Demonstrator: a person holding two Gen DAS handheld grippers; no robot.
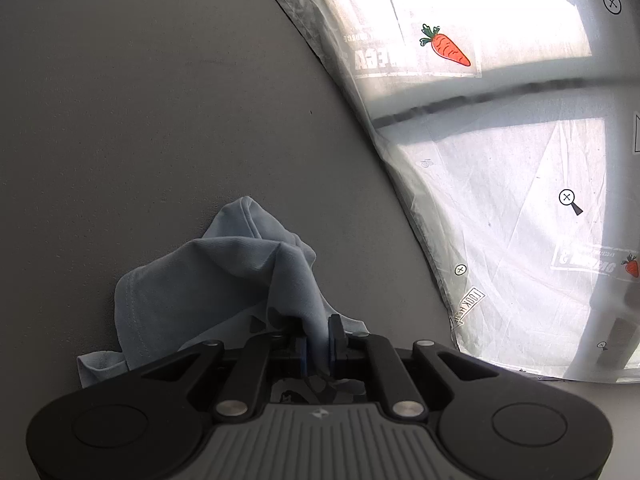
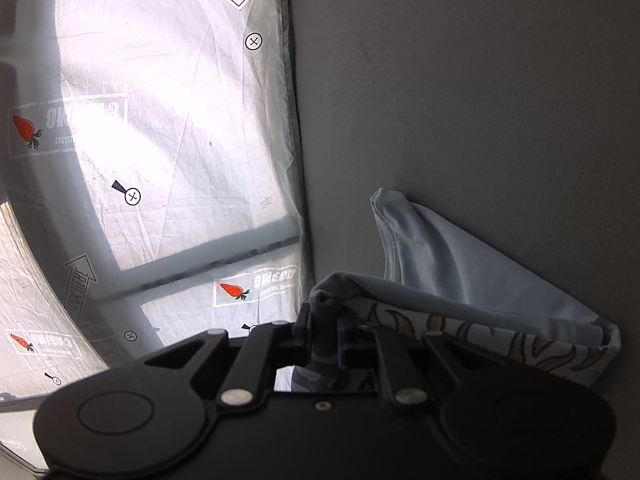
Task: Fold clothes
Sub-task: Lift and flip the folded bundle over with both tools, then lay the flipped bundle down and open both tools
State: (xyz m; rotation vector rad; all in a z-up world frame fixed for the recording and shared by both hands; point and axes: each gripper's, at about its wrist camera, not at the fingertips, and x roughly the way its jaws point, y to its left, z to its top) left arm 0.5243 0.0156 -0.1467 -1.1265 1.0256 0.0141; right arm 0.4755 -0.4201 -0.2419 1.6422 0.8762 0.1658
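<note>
A light blue garment (image 1: 208, 280) hangs bunched from my left gripper (image 1: 318, 344), whose pads are shut on a fold of its fabric over the grey surface (image 1: 140, 120). In the right wrist view the same light blue garment (image 2: 460, 276), with a brown-and-white print on its inner side, drapes to the right of my right gripper (image 2: 326, 336), which is shut on a gathered edge of it. Both grips pinch the cloth right at the fingertips. The rest of the garment below the grippers is hidden.
A white printed sheet (image 1: 500, 184) with carrot pictures (image 1: 446, 46) and magnifier marks lies on the right in the left wrist view. That white printed sheet (image 2: 160, 100) fills the left side of the right wrist view, its dark hem (image 2: 294, 120) bordering the grey surface (image 2: 480, 80).
</note>
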